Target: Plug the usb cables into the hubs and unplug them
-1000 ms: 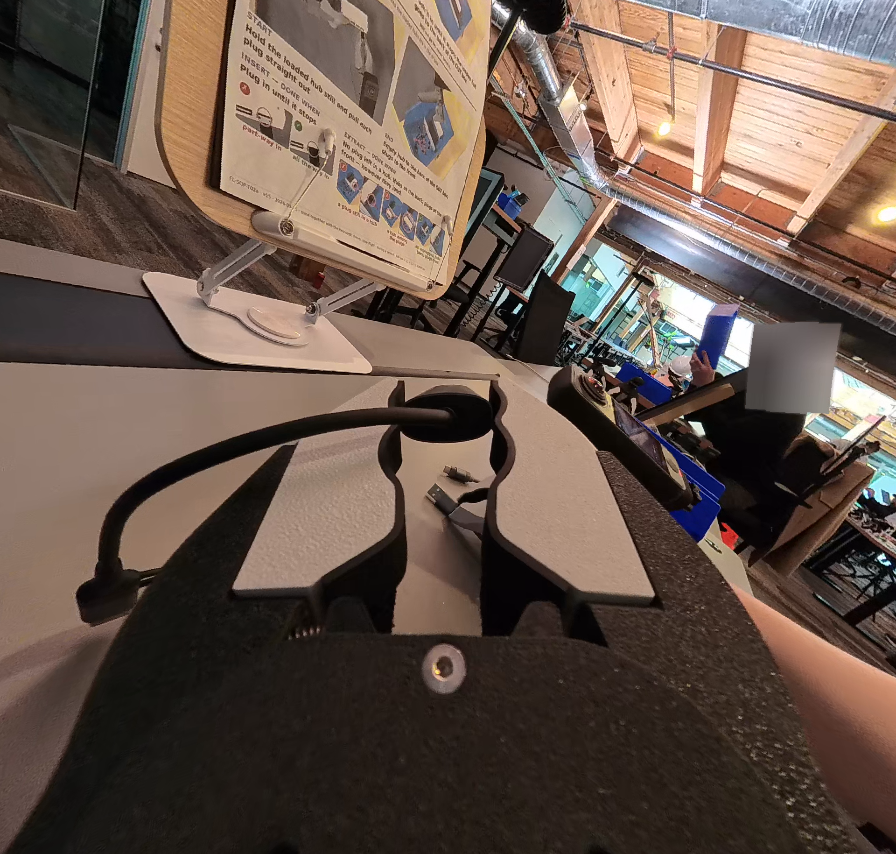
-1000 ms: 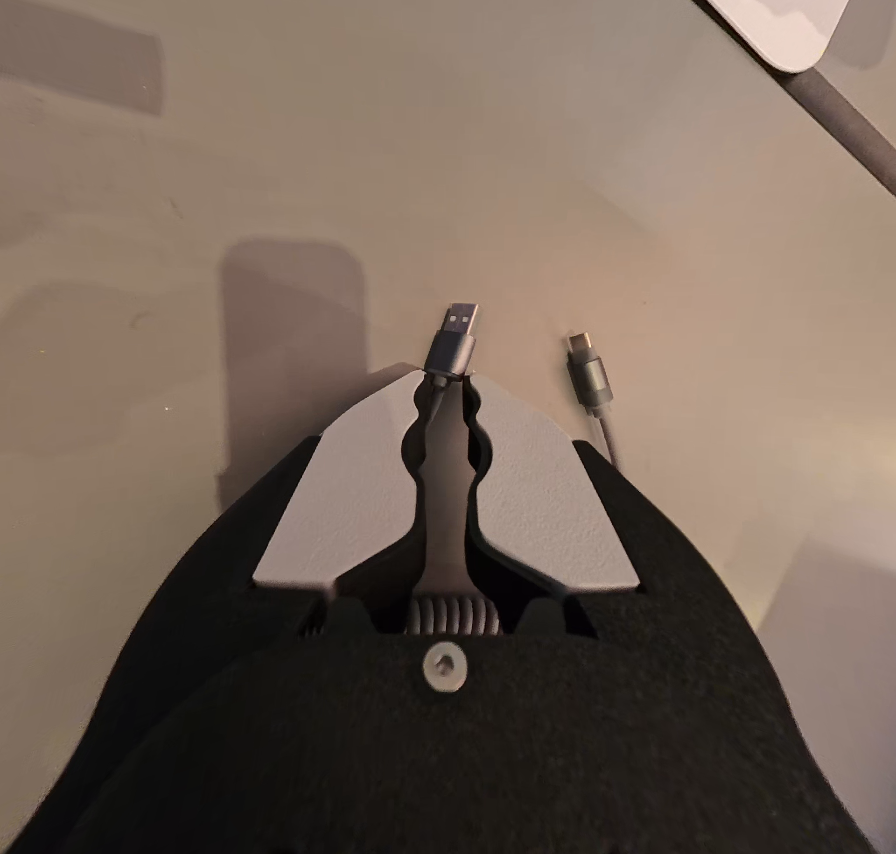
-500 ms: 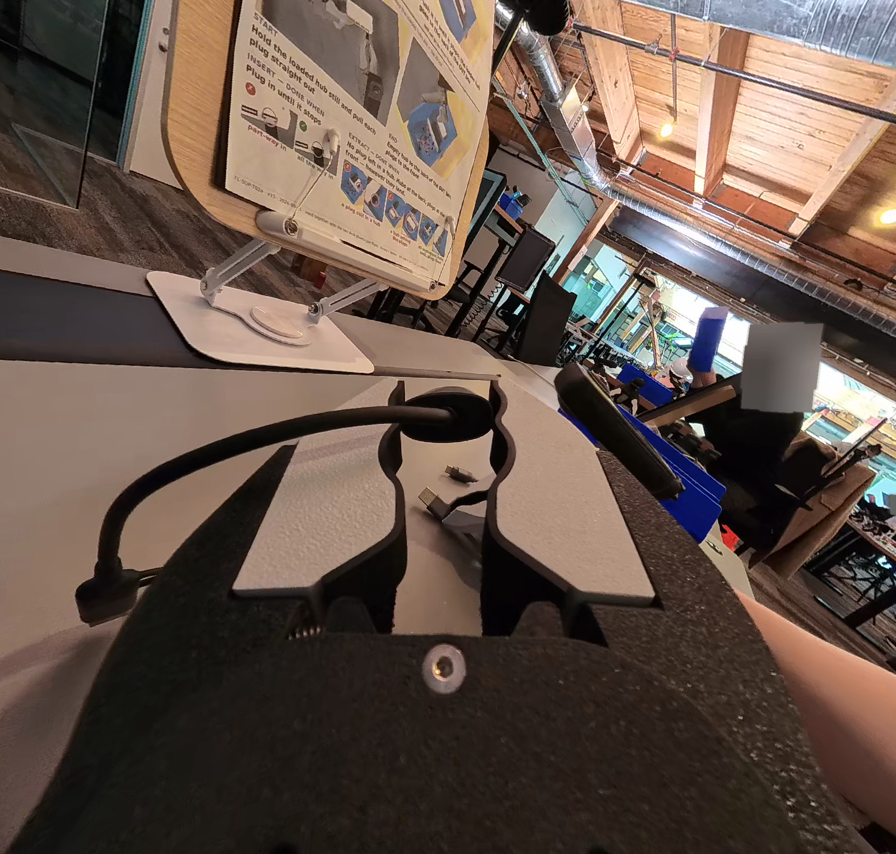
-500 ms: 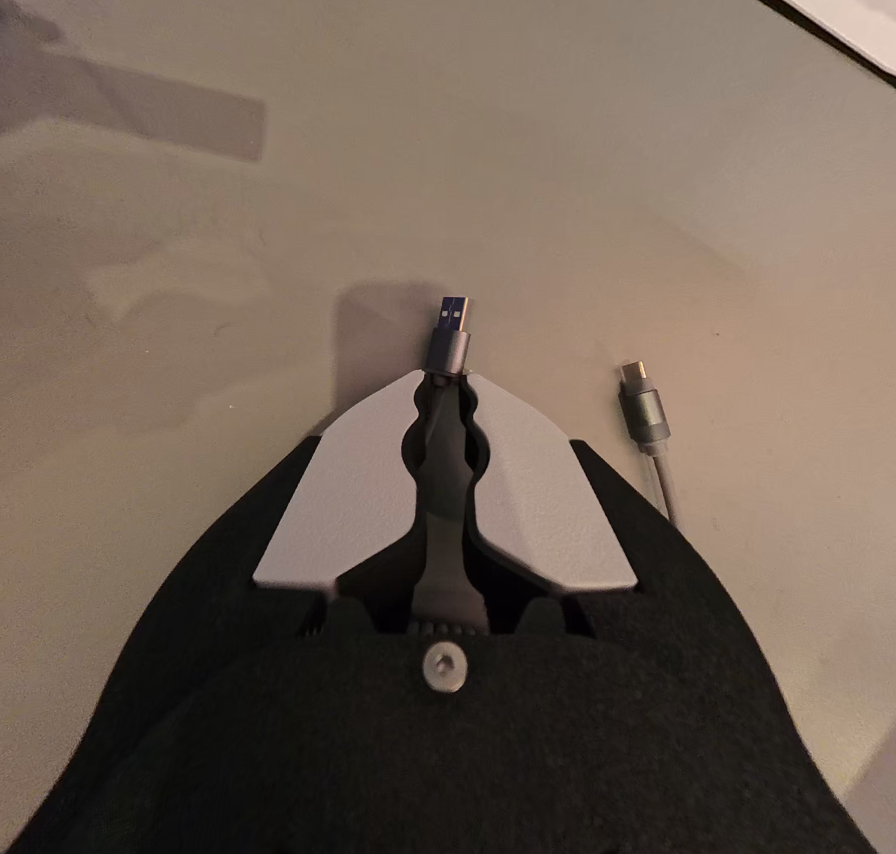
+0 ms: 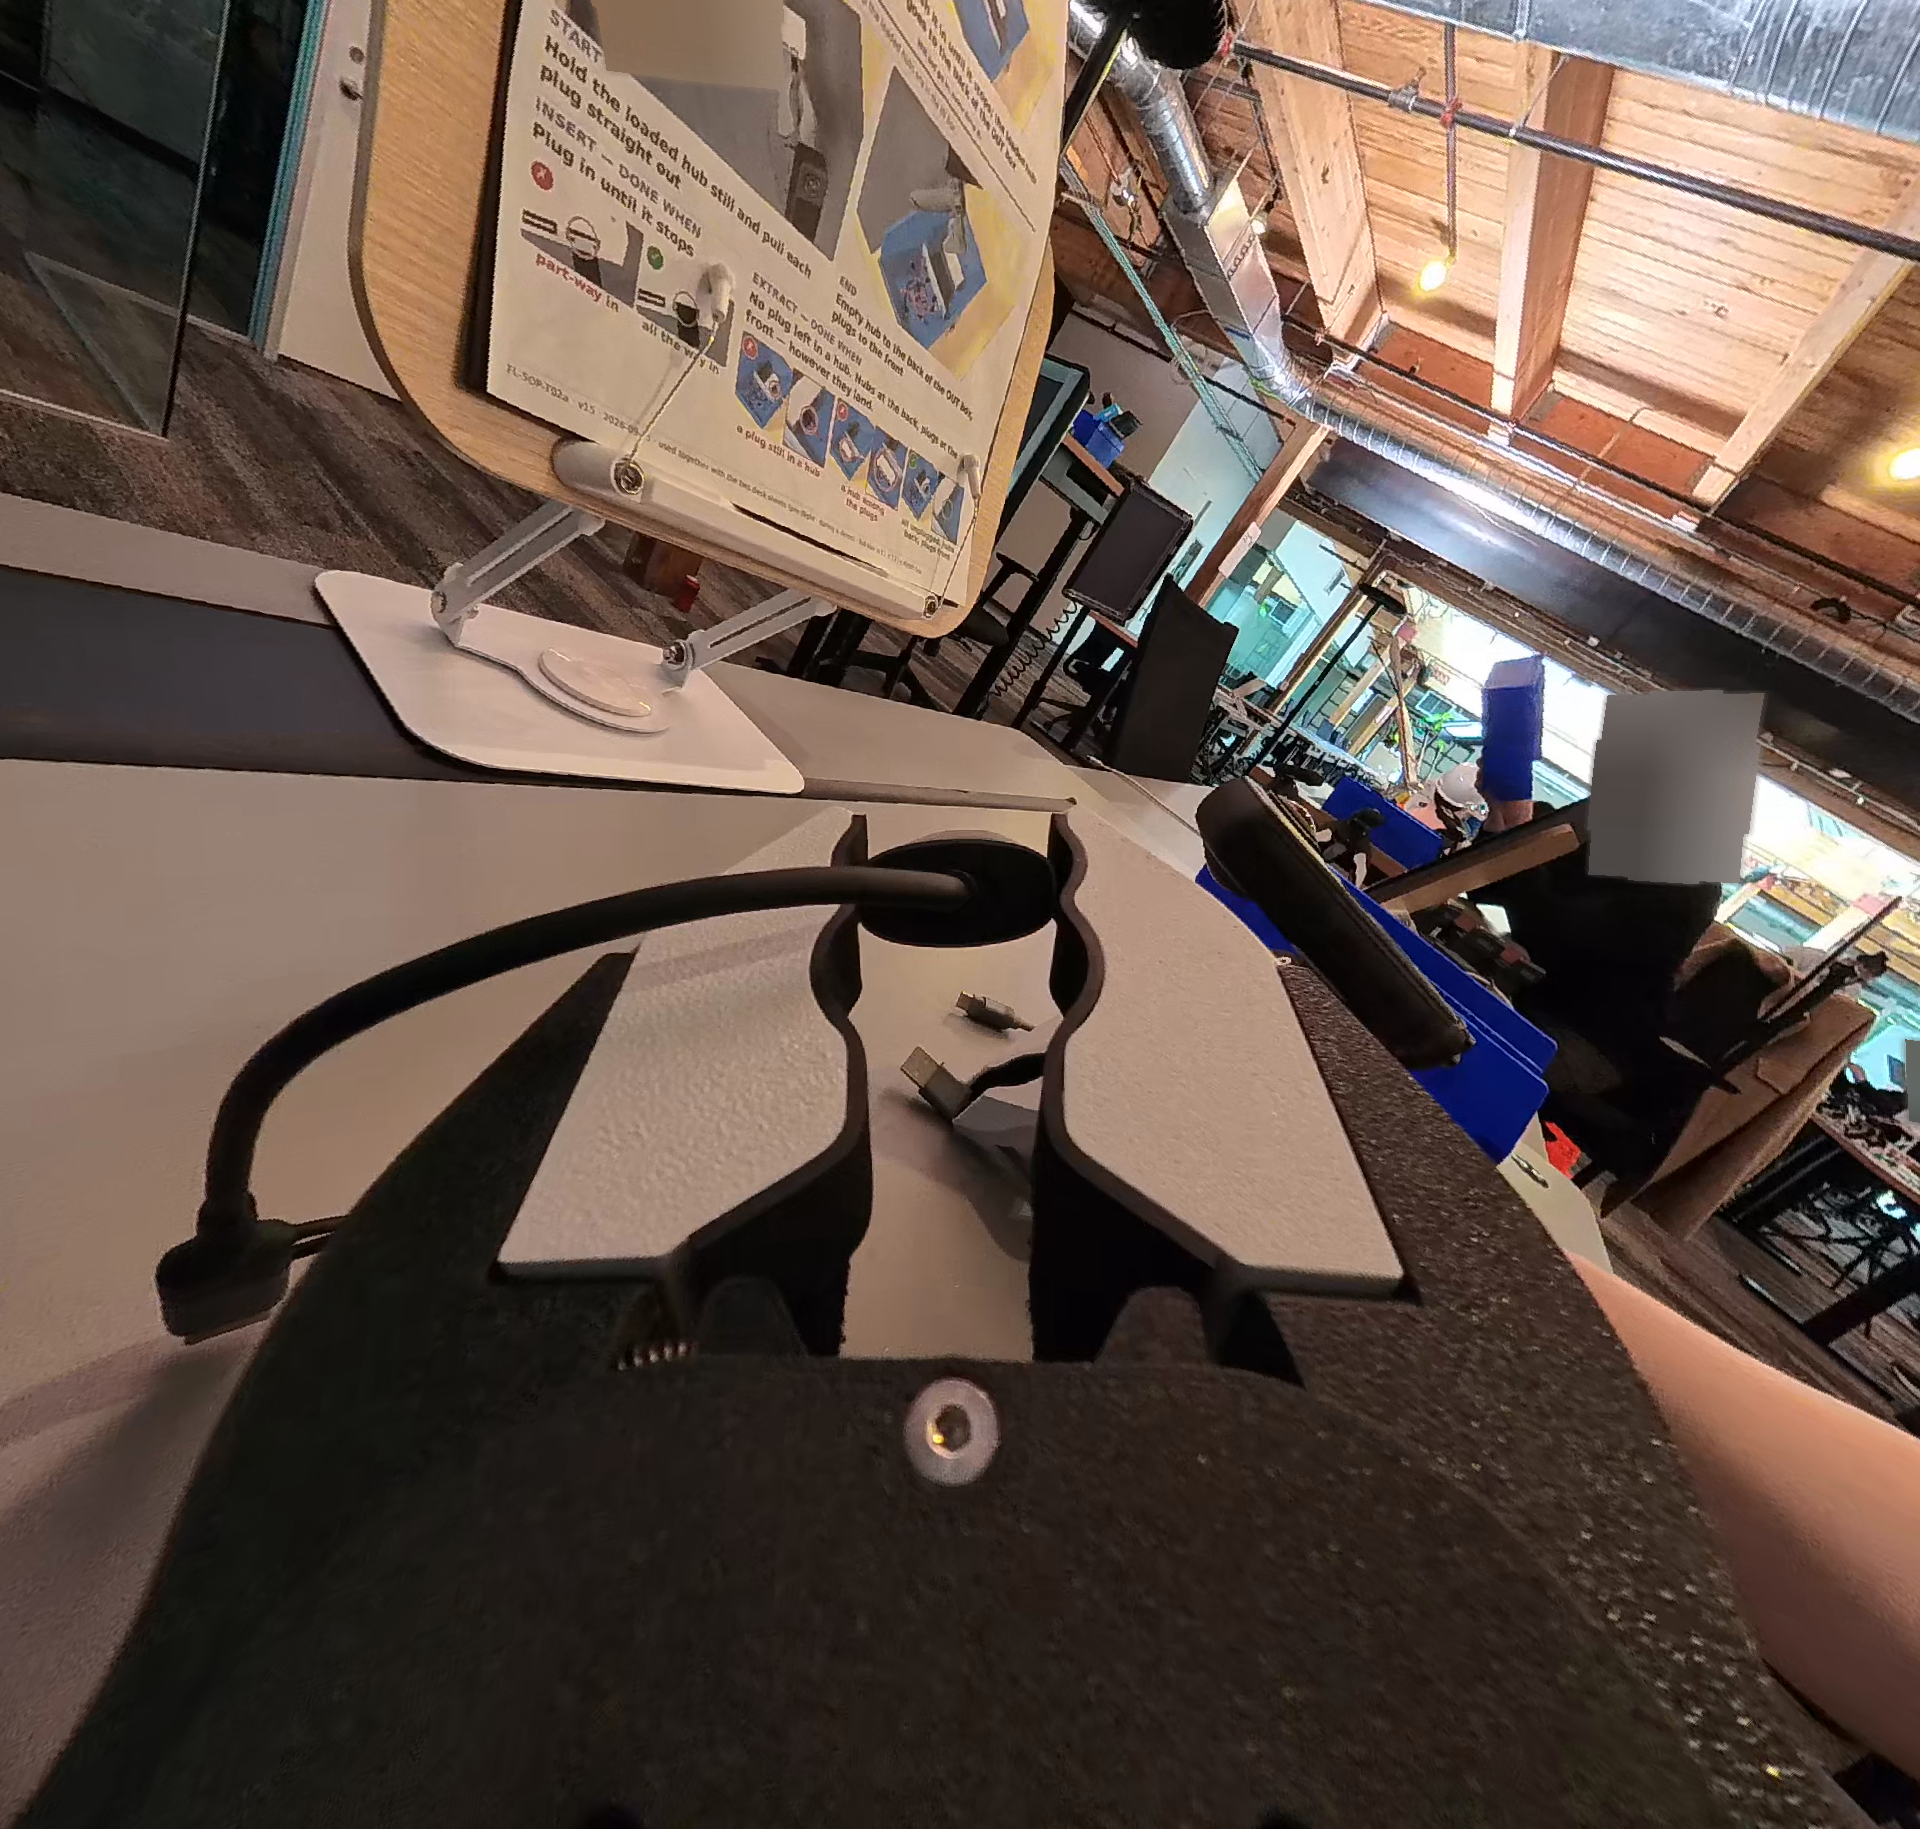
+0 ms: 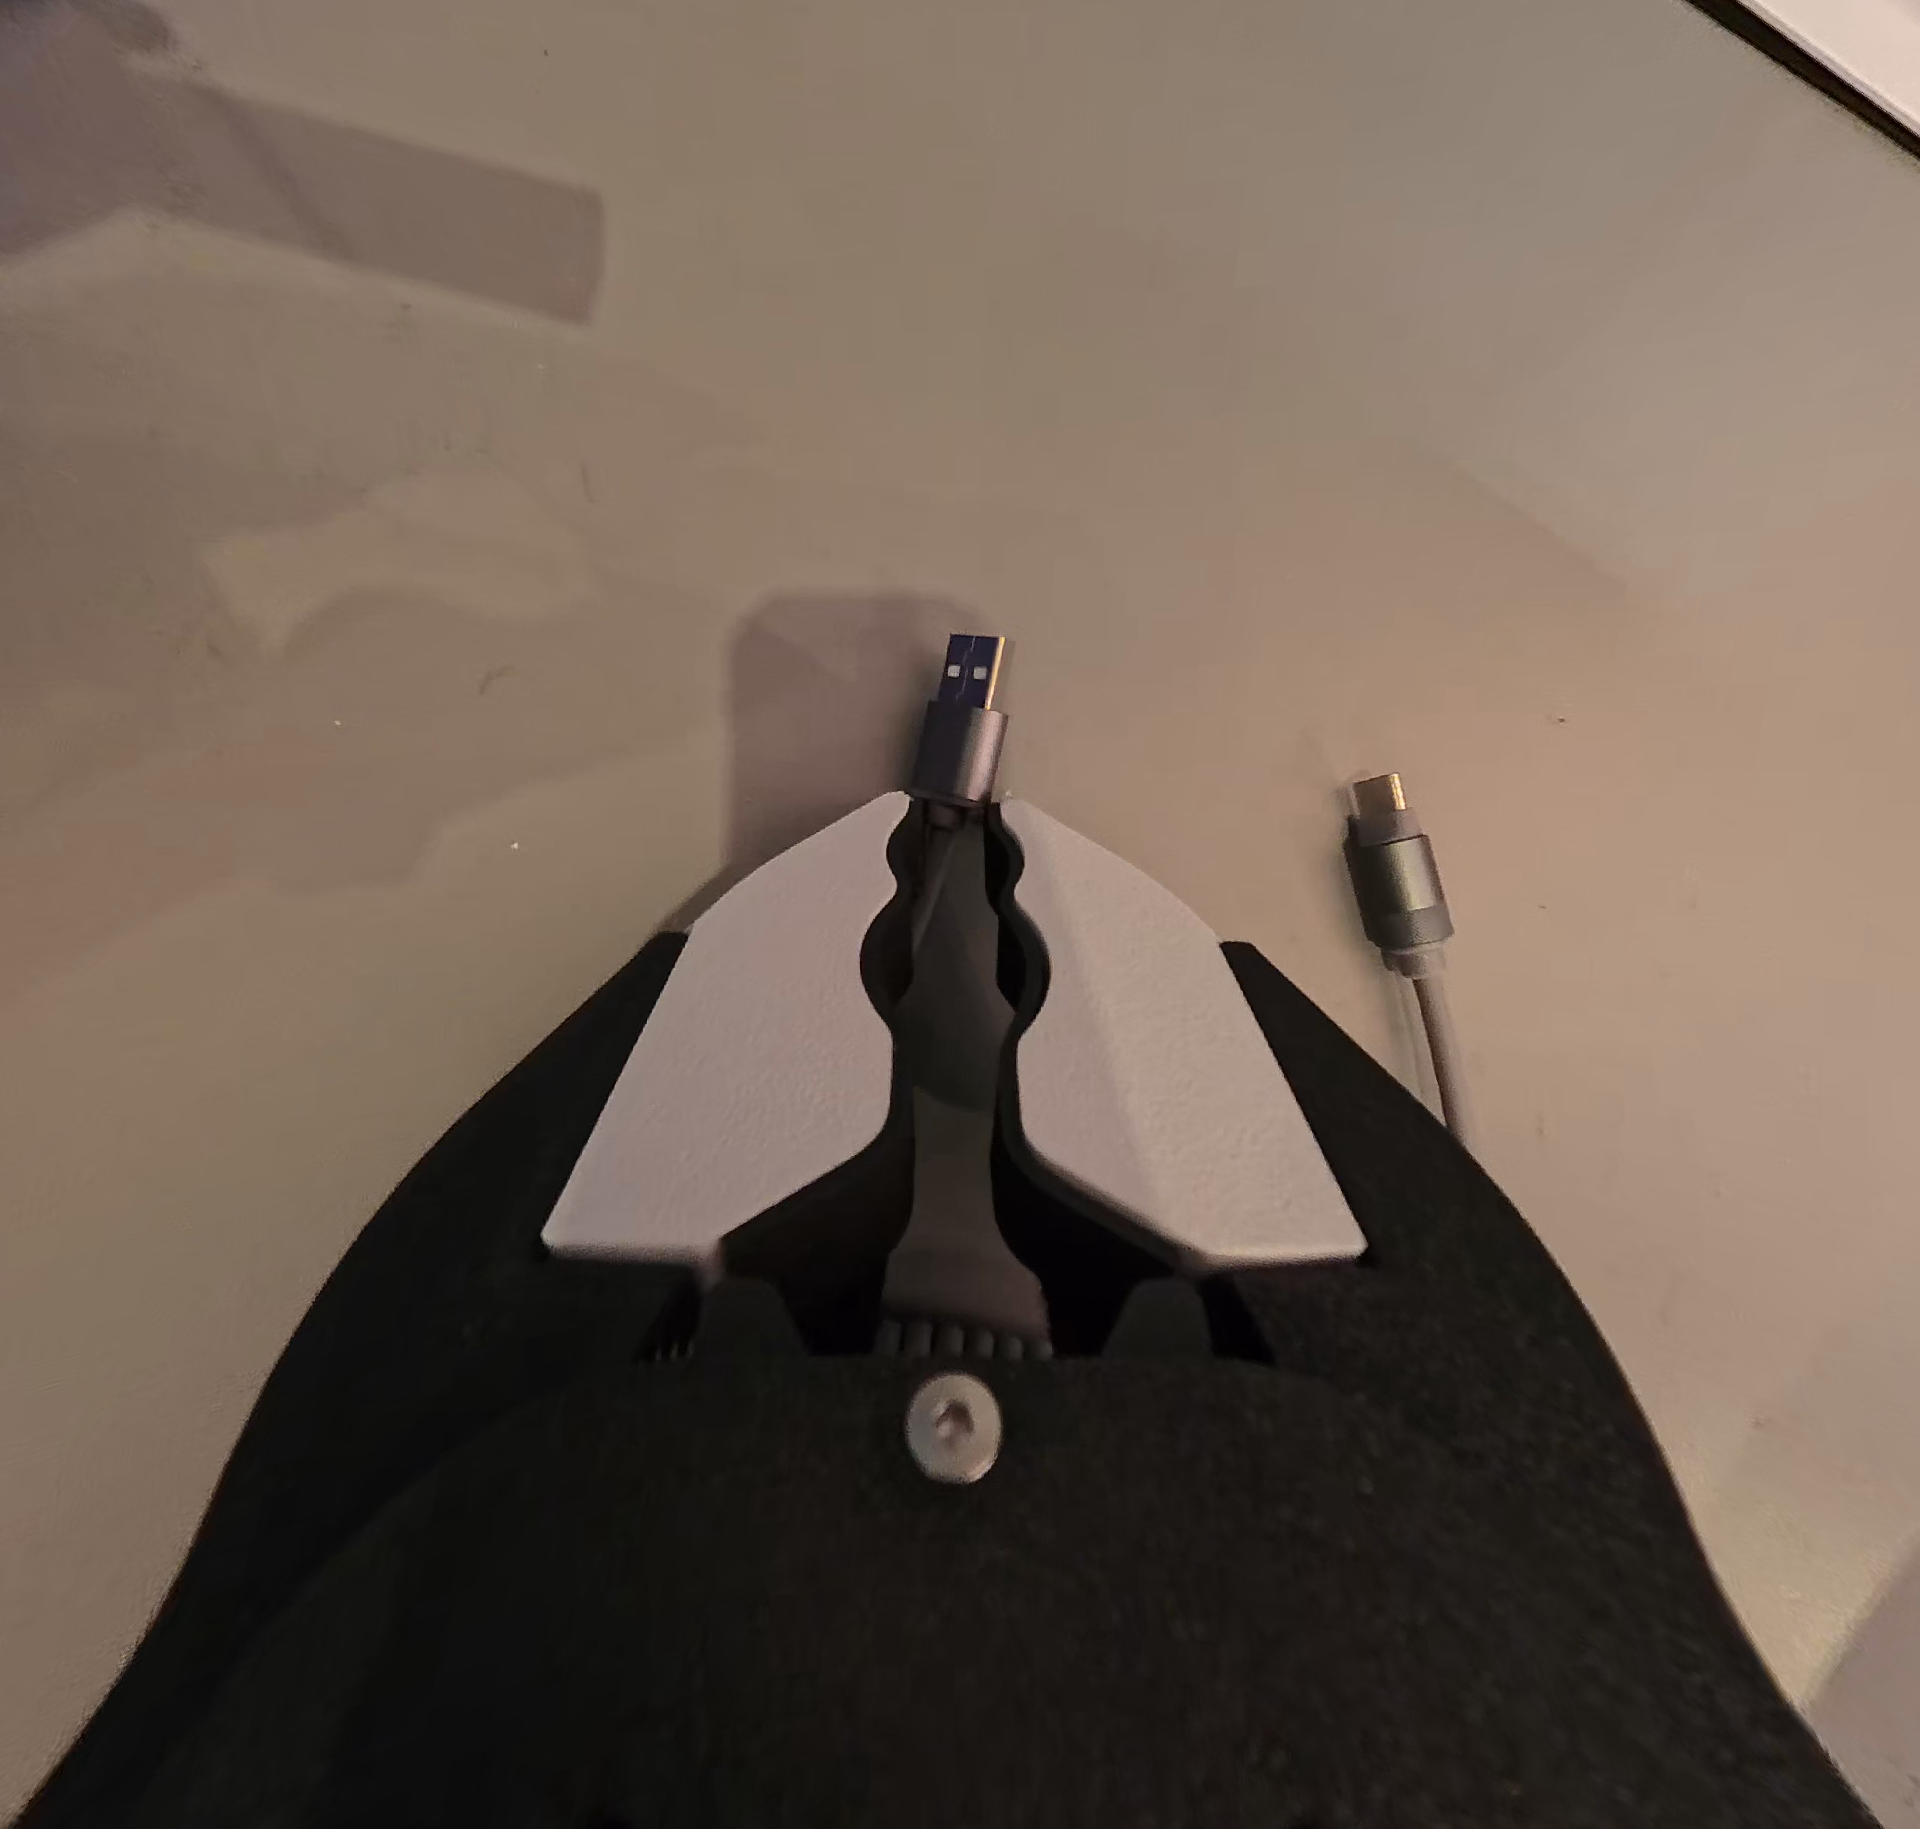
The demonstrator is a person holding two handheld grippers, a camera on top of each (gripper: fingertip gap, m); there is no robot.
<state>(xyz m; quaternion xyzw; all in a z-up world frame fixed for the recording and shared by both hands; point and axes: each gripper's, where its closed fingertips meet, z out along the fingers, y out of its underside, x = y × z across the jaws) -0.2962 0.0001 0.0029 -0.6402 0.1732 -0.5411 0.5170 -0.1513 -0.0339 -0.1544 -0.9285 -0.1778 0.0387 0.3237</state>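
**Plug clamped, hub steadied: lining up the insertion**

A USB-A plug (image 6: 971,714) is clamped at its grey collar between the fingertips of the right gripper (image 6: 954,811), its metal tongue projecting forward over the grey table (image 6: 1143,325); a second cable's USB-C plug (image 6: 1387,865) is left lying on the table just right of that gripper, apart from it.

A round black hub (image 5: 961,891) is pinched at the tips of the left gripper (image 5: 951,886), the jaws drawn in on it; its own black lead (image 5: 499,969) is looped away to the left of the hub. The hub's ports cannot be made out.

For a clean insertion, it is judged that the hub should be held motionless, the tongue squared to a port before being pushed, and the push made straight until seated; a skewed entry could jam or twist the plug in the grip.
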